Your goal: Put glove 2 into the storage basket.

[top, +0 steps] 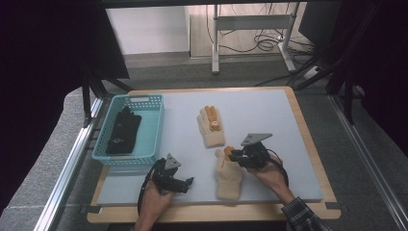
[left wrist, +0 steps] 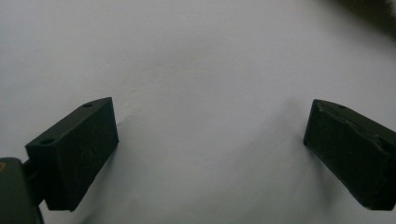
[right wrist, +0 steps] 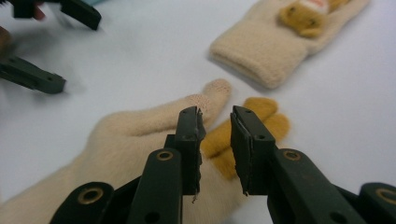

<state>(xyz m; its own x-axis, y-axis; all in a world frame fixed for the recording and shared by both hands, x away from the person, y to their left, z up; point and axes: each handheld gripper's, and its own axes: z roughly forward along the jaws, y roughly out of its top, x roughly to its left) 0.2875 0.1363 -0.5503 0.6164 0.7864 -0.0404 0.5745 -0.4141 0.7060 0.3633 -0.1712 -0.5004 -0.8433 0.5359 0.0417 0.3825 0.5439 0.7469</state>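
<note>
Jaws of the right gripper stand slightly apart over the near glove, gripping nothing, left gripper wide open; black gloves lie in the basket, both beige gloves right of it still wait.

Gloves right of basket

Bare surface lies open beyond the right tool. A cream glove lies under it. Just past the left tool, a basket blocks.
</note>
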